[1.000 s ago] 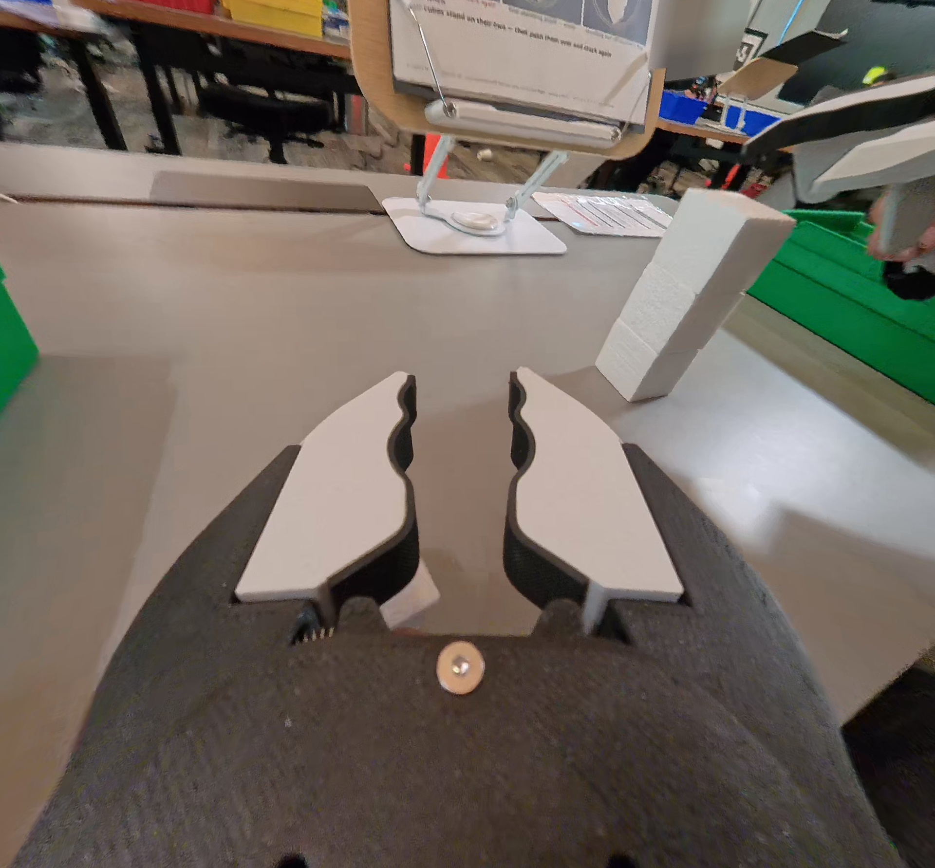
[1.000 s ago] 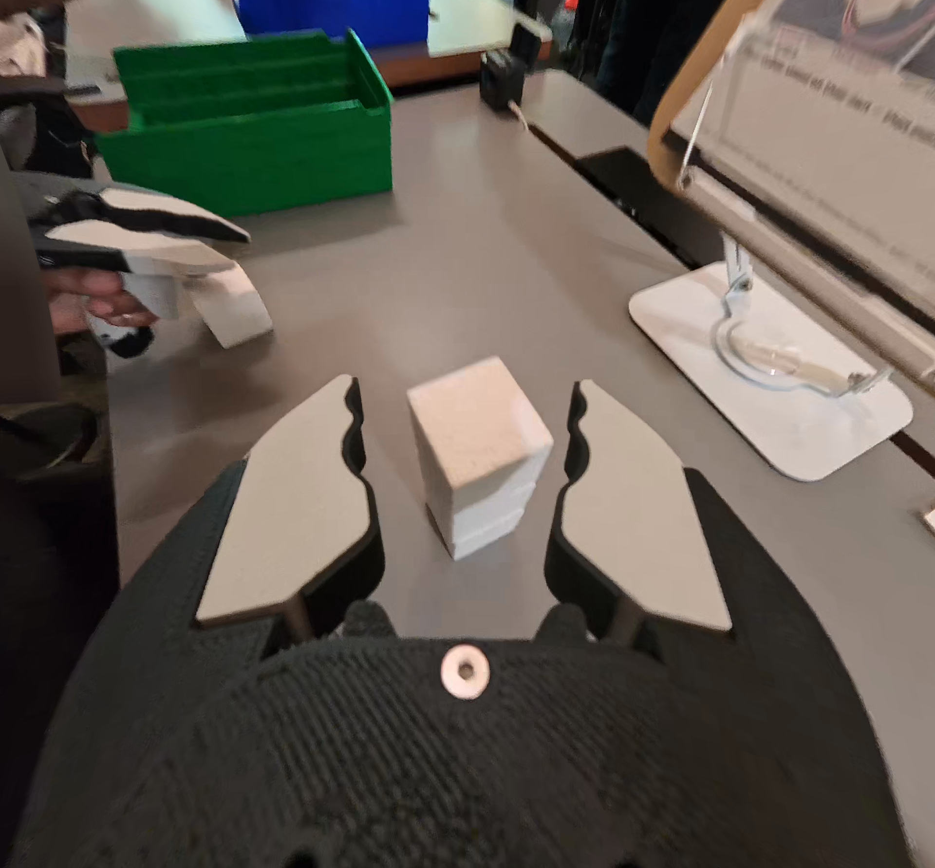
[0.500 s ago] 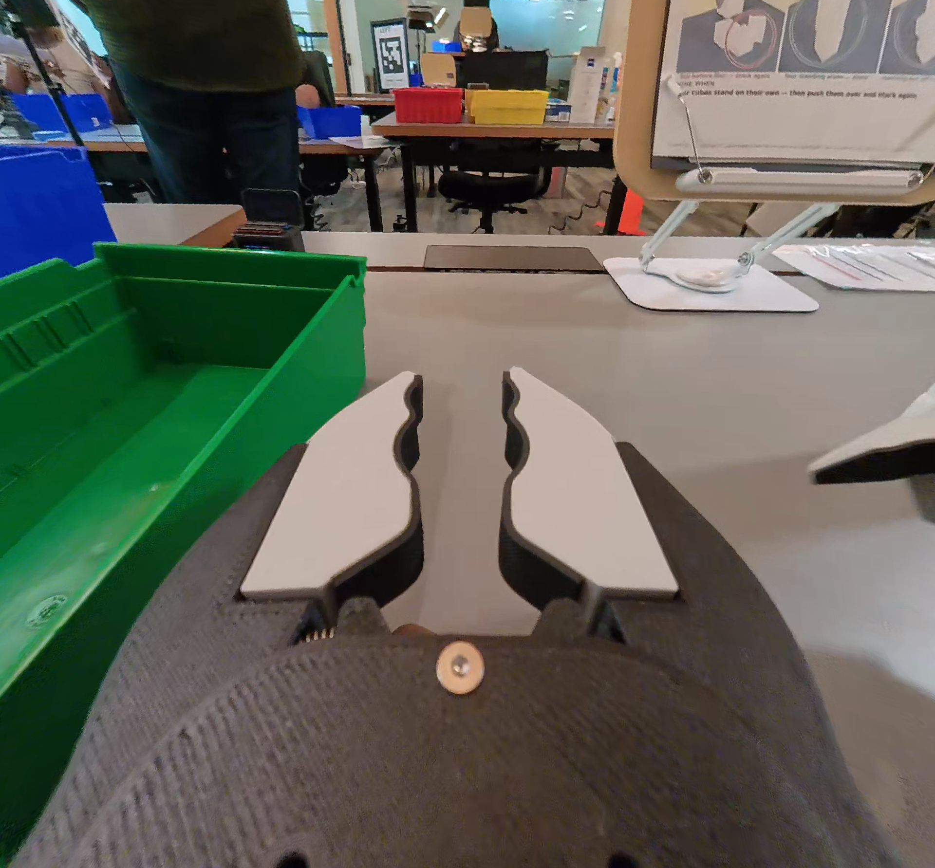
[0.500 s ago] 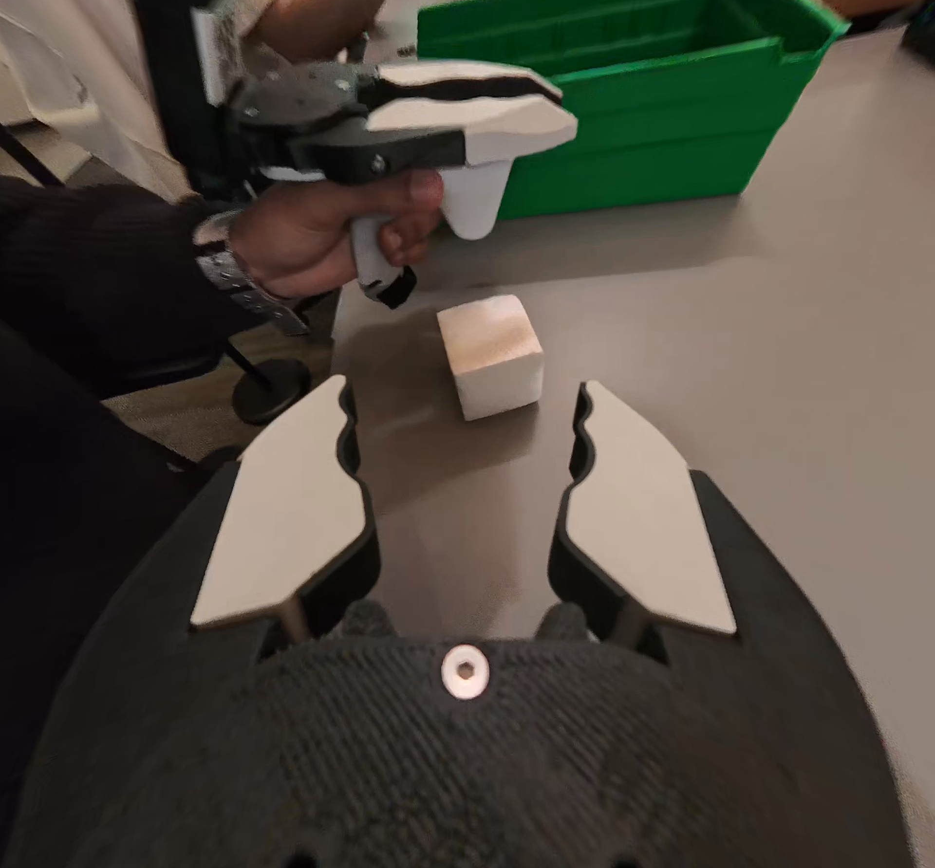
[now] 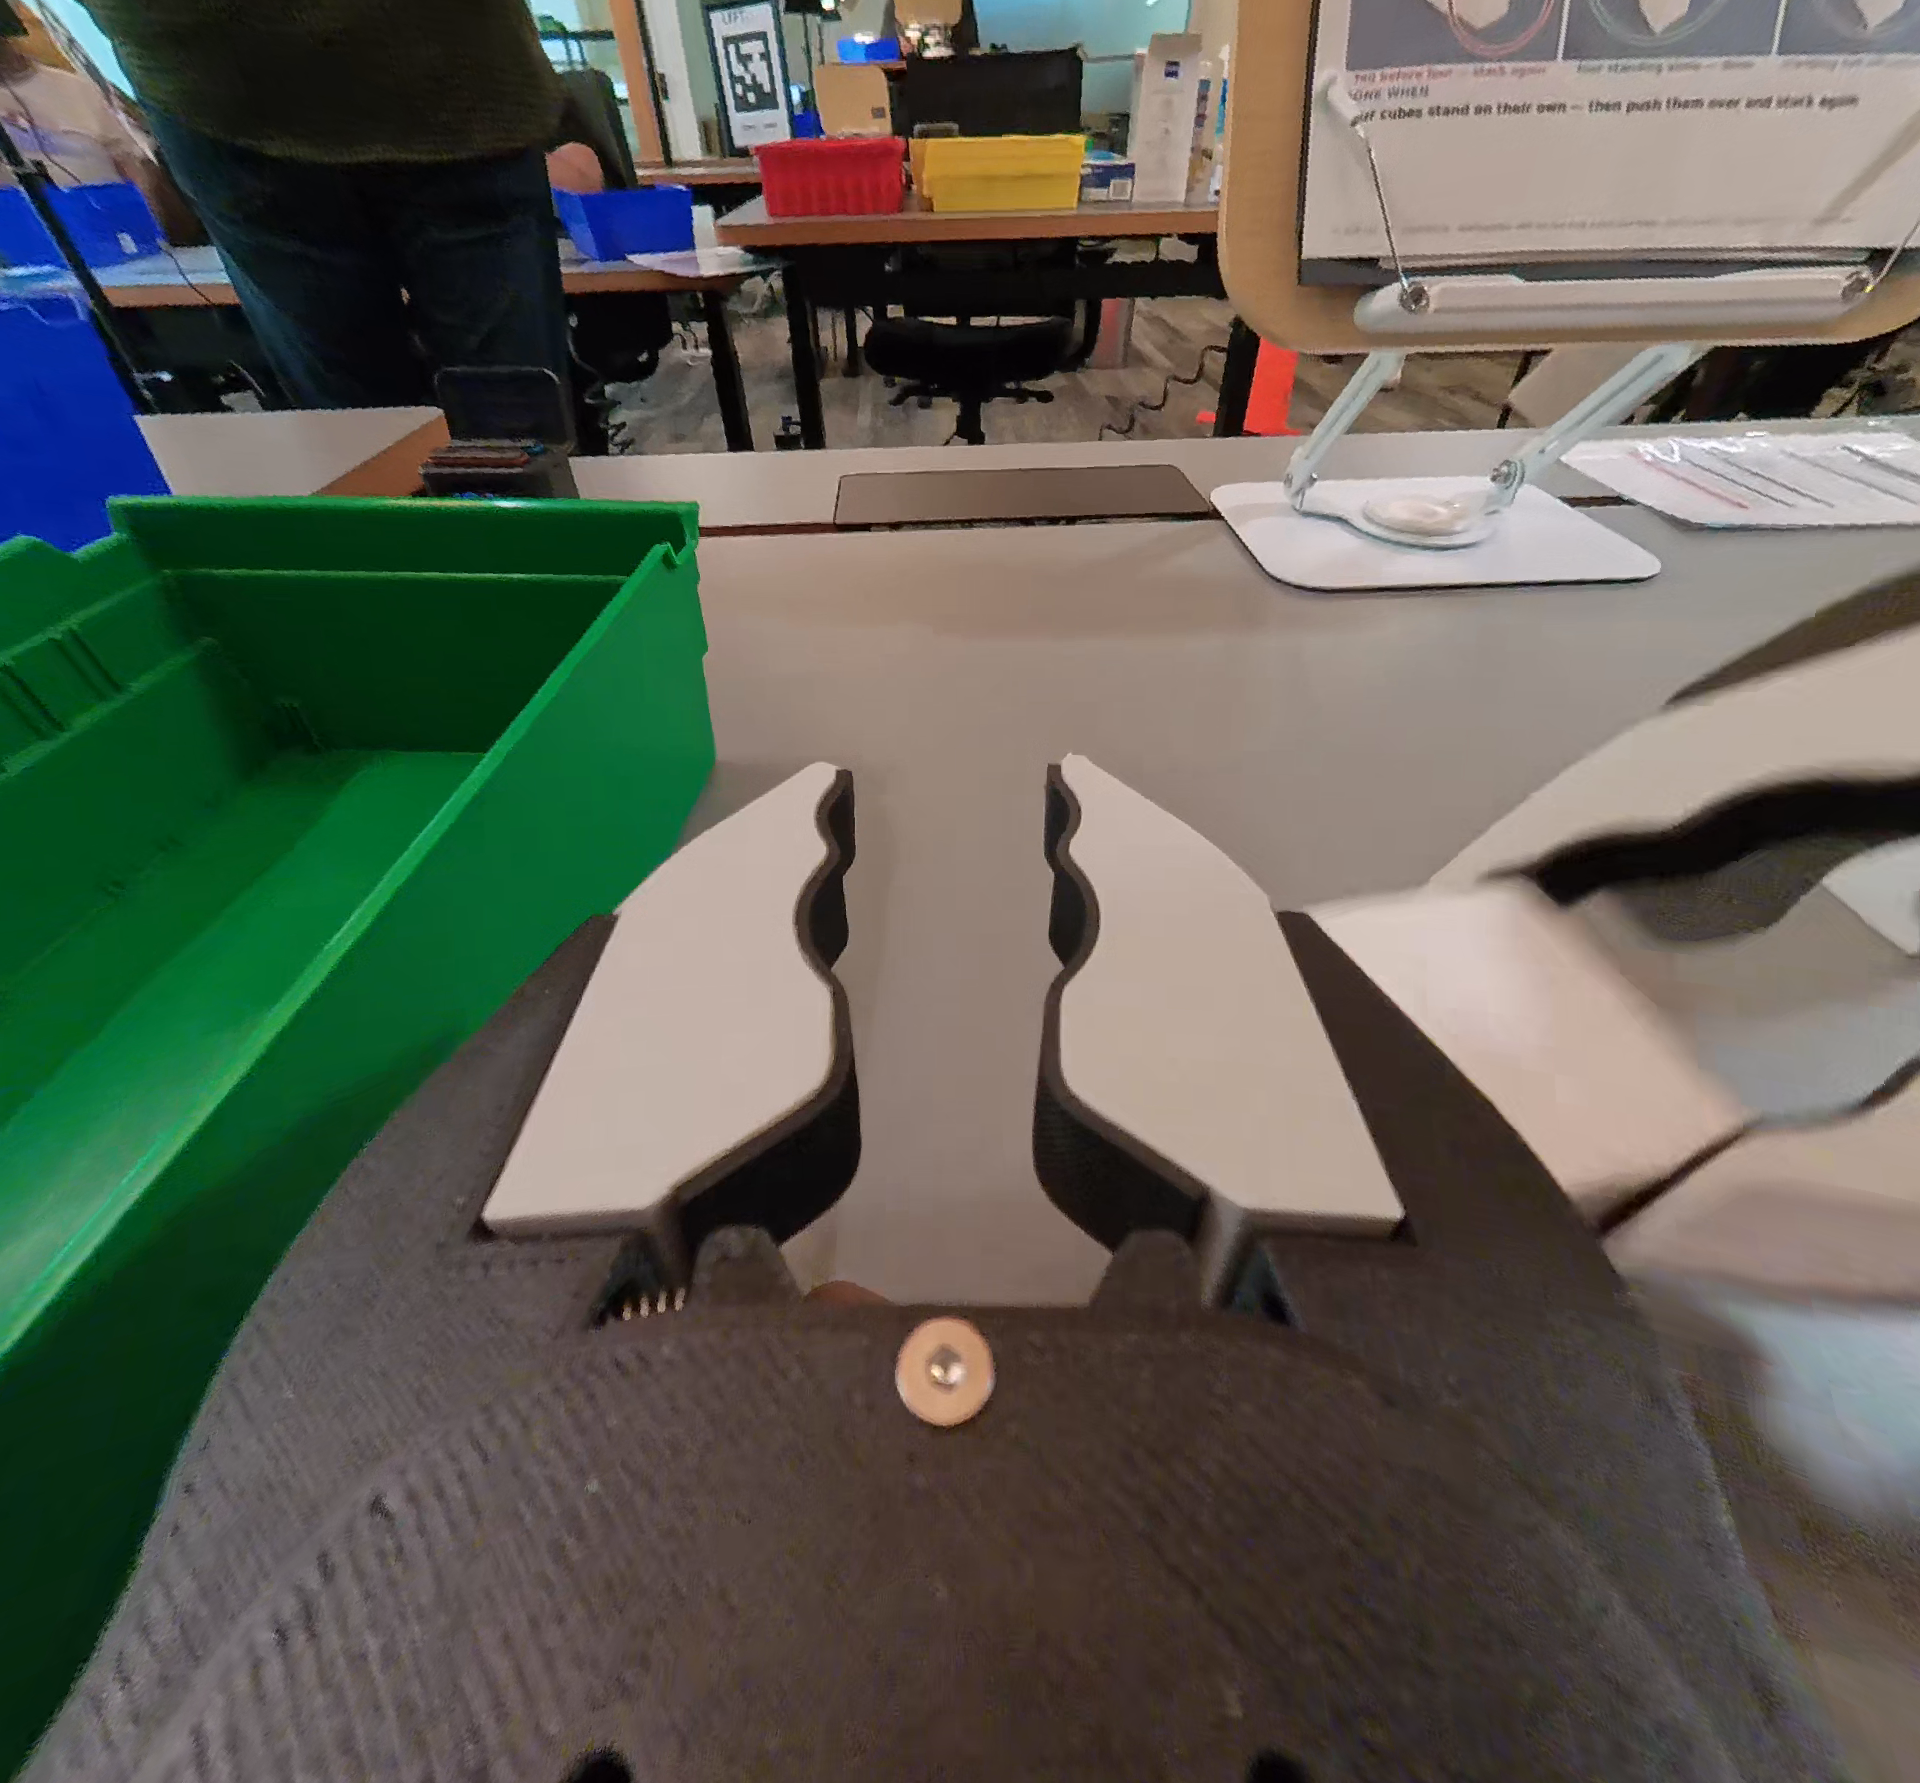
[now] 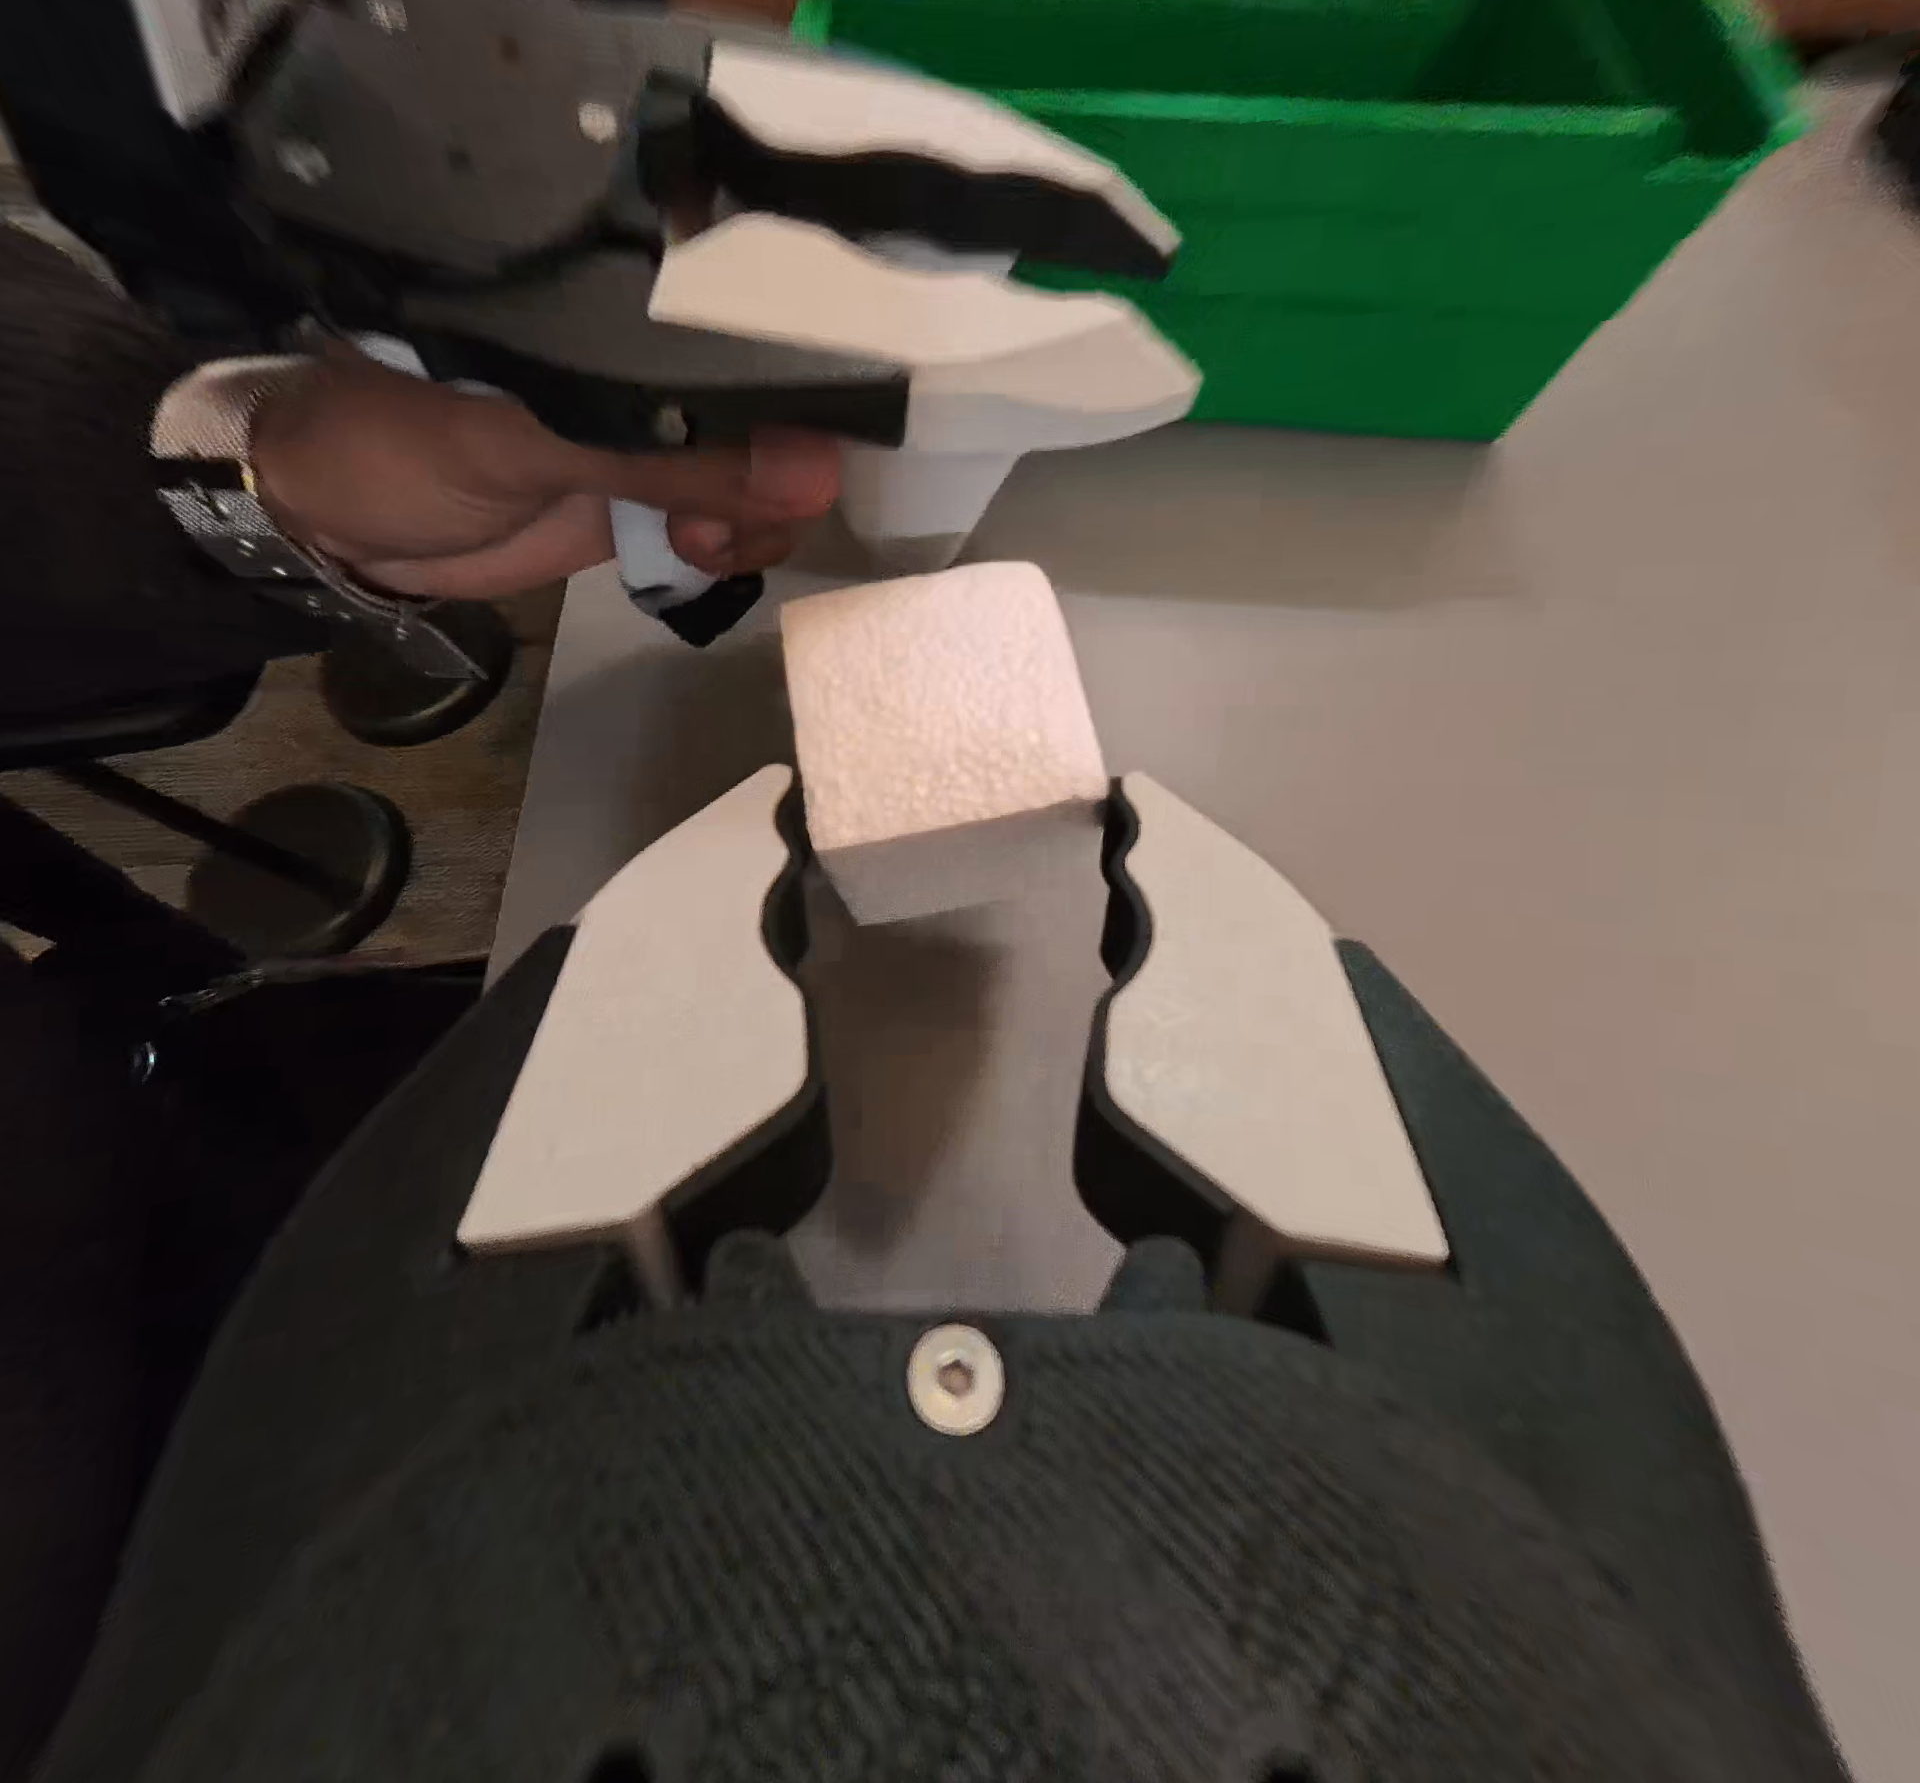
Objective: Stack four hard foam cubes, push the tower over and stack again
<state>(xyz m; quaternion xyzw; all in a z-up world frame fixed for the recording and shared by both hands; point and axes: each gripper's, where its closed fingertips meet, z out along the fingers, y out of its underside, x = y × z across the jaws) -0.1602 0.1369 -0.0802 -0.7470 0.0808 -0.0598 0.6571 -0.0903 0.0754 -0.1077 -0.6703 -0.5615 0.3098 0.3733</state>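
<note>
In the right wrist view my right gripper (image 6: 956, 779) is shut on a white foam cube (image 6: 935, 705), gripped at its near corners by the fingertips, close to the table's left edge. I cannot tell whether the cube is off the table. My left gripper (image 6: 1184, 320), held by a hand (image 6: 468, 486), hovers just beyond the cube in front of a green bin (image 6: 1351, 331). In the left wrist view my left gripper (image 5: 948, 775) is narrowly open and empty over the grey table, next to the green bin (image 5: 582, 902). My right gripper (image 5: 1662, 850) shows blurred at the right.
A clipboard stand with a printed sheet (image 5: 1558, 175) stands on a white base (image 5: 1434, 549) at the table's back right. A person (image 5: 312, 71) stands behind the bin. The table edge (image 6: 520, 798) drops to a chair base (image 6: 301, 860).
My right gripper moved forward to the foam cube and closed on it. My left gripper stayed by the green bin, and the right gripper came closer beside it.
</note>
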